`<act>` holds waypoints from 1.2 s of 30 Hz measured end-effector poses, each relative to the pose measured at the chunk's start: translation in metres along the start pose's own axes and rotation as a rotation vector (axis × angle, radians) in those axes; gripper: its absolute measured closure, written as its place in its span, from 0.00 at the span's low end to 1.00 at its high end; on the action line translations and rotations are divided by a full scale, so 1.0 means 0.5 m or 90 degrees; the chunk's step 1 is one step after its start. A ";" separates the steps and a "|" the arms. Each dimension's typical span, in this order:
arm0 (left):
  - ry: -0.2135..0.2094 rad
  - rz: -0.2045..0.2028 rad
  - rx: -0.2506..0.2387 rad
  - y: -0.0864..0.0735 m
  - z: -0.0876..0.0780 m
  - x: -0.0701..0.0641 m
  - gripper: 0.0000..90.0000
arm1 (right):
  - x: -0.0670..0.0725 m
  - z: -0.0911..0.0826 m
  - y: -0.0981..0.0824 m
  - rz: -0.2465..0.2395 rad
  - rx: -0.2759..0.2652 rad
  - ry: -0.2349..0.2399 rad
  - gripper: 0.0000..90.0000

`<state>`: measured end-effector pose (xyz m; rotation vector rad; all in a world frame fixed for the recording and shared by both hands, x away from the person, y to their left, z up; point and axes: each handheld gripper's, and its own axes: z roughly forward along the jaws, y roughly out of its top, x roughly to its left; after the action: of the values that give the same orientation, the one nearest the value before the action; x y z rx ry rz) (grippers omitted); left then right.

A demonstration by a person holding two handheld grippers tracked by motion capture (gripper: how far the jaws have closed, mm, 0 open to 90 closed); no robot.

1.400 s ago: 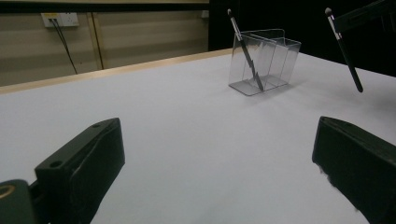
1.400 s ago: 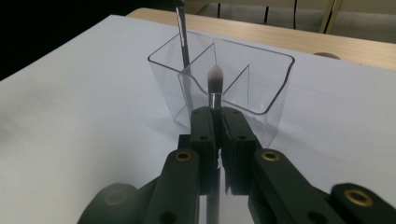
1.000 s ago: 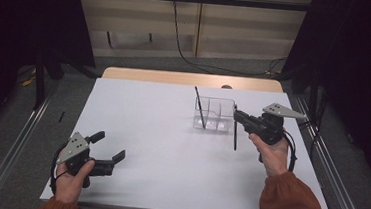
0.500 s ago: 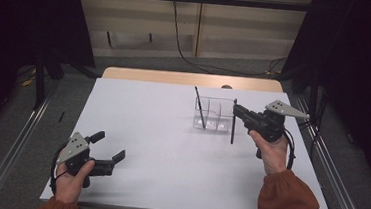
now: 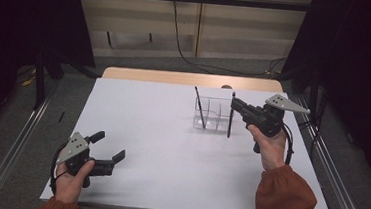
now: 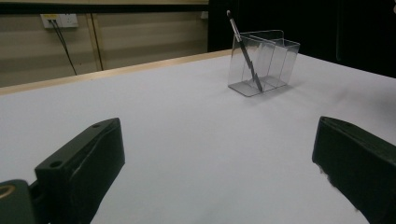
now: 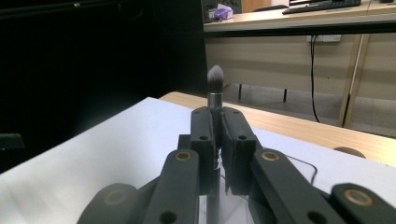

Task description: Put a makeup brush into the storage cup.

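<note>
The makeup brush [image 5: 230,115] hangs upright, bristles up, just beside the clear acrylic holder [image 5: 215,114] that already holds another brush [image 5: 200,107]. The right gripper [image 5: 235,106] is clamped on it, held level; next, lower it into a compartment. The left gripper [image 5: 108,150] rests wide open and empty near the table's [image 5: 148,111] front edge.

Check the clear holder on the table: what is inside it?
One dark brush leans inside the clear holder, in its left compartment in the high view. The other compartments look empty. The right tongs hold a second brush upright beside it.
</note>
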<state>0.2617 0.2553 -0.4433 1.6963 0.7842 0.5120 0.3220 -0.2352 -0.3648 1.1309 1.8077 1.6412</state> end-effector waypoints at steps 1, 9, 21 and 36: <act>-0.001 -0.001 -0.001 0.000 0.000 0.000 0.03 | 0.002 0.003 0.002 0.001 0.000 0.004 0.94; 0.000 -0.003 -0.003 0.000 0.000 -0.001 0.03 | 0.012 0.025 0.021 -0.010 -0.003 0.016 0.94; -0.001 0.000 -0.003 0.001 -0.001 0.000 0.03 | 0.025 0.065 0.058 -0.031 0.000 0.023 0.93; -0.001 0.002 -0.004 0.001 -0.001 0.001 0.03 | 0.037 0.101 0.088 -0.042 -0.013 0.017 0.94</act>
<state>0.2617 0.2561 -0.4425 1.6920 0.7776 0.5146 0.3631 -0.1922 -0.3285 1.0349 1.8206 1.6410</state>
